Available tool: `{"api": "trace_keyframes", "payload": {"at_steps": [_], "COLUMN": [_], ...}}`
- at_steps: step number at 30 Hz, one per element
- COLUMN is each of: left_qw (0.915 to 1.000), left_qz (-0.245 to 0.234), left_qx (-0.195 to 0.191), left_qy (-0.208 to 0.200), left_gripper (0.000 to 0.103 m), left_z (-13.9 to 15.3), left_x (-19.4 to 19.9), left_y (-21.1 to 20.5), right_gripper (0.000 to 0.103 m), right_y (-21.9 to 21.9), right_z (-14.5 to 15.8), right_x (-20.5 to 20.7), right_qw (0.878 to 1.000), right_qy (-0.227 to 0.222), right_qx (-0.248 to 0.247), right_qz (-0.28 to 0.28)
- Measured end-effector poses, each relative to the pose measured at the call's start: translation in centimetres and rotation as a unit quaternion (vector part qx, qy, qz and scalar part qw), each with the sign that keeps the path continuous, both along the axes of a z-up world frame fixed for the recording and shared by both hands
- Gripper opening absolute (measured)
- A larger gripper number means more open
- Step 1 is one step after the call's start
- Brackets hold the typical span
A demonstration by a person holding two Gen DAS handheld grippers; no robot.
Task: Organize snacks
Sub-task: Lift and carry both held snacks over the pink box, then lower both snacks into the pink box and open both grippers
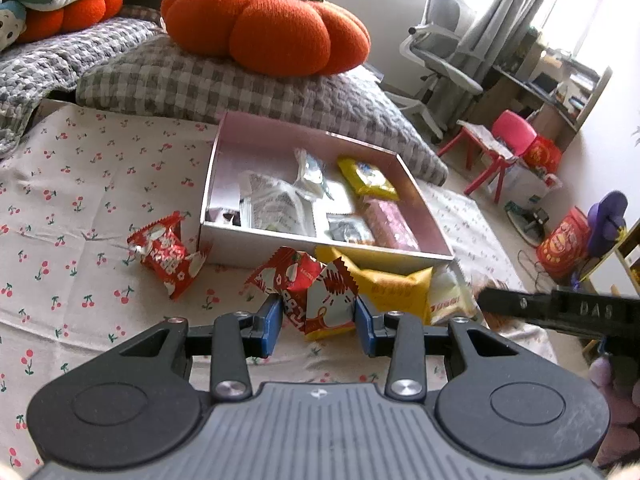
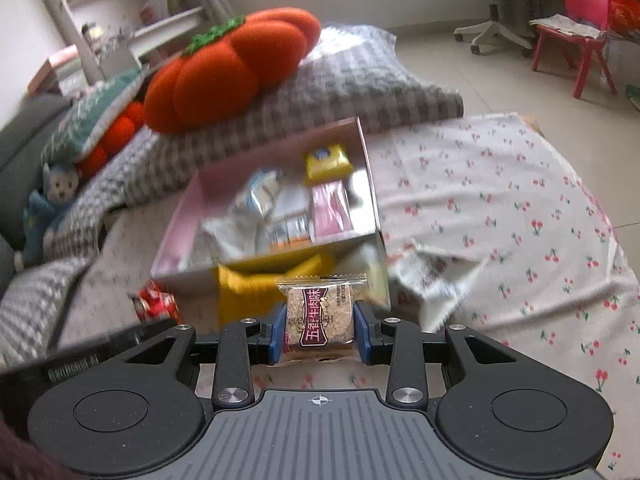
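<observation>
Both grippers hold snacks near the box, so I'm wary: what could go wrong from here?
1. The left gripper pinches the red-and-white wrapped snack among loose packets; lifting may drag the yellow packet.
2. The right gripper holds the clear brown-labelled bar by its sides; it might slip before reaching the pink cardboard box.

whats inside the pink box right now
The pink box holds a yellow packet, a pink packet, and several silver-white wrappers. Whatever lies beneath those wrappers is covered.
</observation>
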State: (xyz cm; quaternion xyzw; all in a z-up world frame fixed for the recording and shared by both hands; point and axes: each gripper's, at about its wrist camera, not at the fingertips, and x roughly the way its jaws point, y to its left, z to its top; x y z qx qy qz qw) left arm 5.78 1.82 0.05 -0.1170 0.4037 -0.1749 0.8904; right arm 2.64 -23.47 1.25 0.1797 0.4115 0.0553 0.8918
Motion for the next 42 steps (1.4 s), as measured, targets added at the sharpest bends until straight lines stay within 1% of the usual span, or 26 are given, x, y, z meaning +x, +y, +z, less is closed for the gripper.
{"api": "trace_keyframes", "payload": {"at_steps": [8,12,16,20,26,28,33,38,42], "left_qw": [0.9995,0.9989,0.9978,0.9963,0.9963,0.9969,0.9971,0.9946,0.9912], "left_qz": [0.022,0.038,0.061,0.082,0.083,0.075,0.045,0.028,0.015], "left_qx": [-0.015,-0.019,-0.015,-0.009,-0.011,0.002,0.051,0.093,0.121], "left_qy": [-0.018,-0.018,-0.022,-0.022,-0.018,-0.02,-0.034,-0.037,-0.05], "left_gripper": [0.036,0.036,0.036,0.036,0.036,0.036,0.036,0.036,0.036], "left_z": [1.7,2.0,2.0,1.6,0.6,0.3,-0.7,-2.0,-2.3], "left_x": [1.7,3.1,4.7,6.7,10.0,10.9,12.6,13.9,14.7], "left_y": [-0.1,0.1,0.9,1.7,1.9,1.4,-0.5,-1.8,-2.5], "right_gripper": [0.033,0.033,0.033,0.033,0.033,0.033,0.033,0.034,0.034], "right_y": [-0.2,0.0,0.0,-0.4,-0.4,-0.1,0.5,0.8,0.9], "right_z": [2.2,2.5,2.0,0.9,-0.4,-0.7,-2.1,-3.8,-4.6], "right_x": [2.9,4.5,6.2,7.9,10.3,11.0,12.8,14.4,15.1], "right_qw": [0.998,0.995,0.993,0.989,0.986,0.987,0.988,0.991,0.993], "right_qy": [-0.024,-0.034,-0.044,-0.036,-0.027,-0.032,-0.029,-0.023,-0.021], "right_qx": [0.05,0.075,0.091,0.123,0.155,0.151,0.145,0.129,0.117], "right_qz": [-0.038,-0.05,-0.062,-0.067,-0.057,-0.049,-0.035,-0.024,-0.019]}}
